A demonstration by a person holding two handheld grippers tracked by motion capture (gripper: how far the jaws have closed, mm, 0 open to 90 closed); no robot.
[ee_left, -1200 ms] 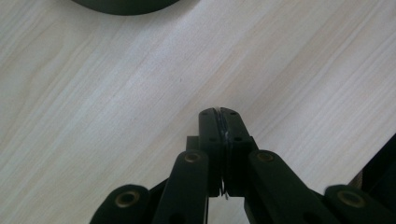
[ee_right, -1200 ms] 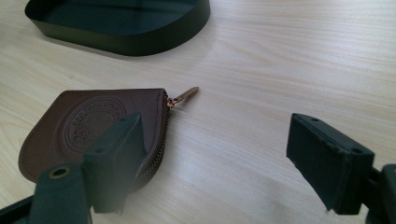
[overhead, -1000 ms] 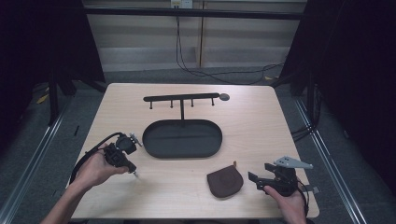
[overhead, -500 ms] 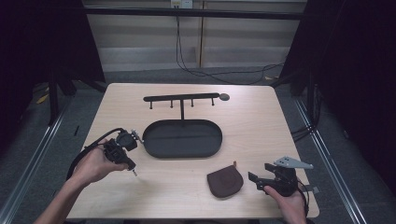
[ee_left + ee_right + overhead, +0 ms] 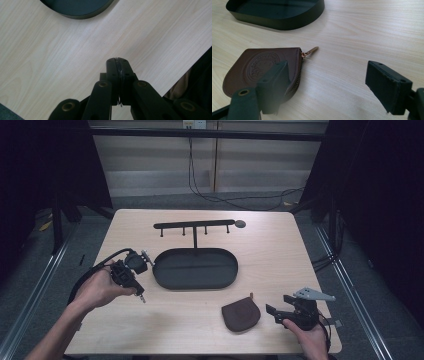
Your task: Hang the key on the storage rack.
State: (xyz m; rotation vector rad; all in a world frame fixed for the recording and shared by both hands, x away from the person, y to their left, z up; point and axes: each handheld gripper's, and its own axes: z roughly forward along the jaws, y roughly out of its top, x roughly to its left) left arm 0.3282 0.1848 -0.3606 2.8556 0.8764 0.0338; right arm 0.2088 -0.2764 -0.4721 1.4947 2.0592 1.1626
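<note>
A brown leather zip pouch (image 5: 241, 315) lies near the table's front edge; its embossed face (image 5: 259, 67) and brass zip pull (image 5: 311, 50) are plain in the right gripper view. My right gripper (image 5: 274, 312) rests just right of the pouch, open and holding nothing. In the right gripper view its left jaw stands in front of the pouch's right edge, and the gap (image 5: 329, 82) is over bare wood. My left gripper (image 5: 139, 291) is held above the table's left side, jaws pressed shut (image 5: 117, 60) with nothing seen between them.
A black oval tray (image 5: 162, 279) sits mid-table, its wall (image 5: 287, 23) showing beyond the pouch and its rim (image 5: 77, 16) ahead of the left jaws. Behind it stands a black hook rack (image 5: 194, 225). The left gripper's cable (image 5: 85, 277) loops past the left table edge.
The left hand and its gripper have drifted slightly away from the front edge, staying shut. The right gripper and the pouch have not moved.
</note>
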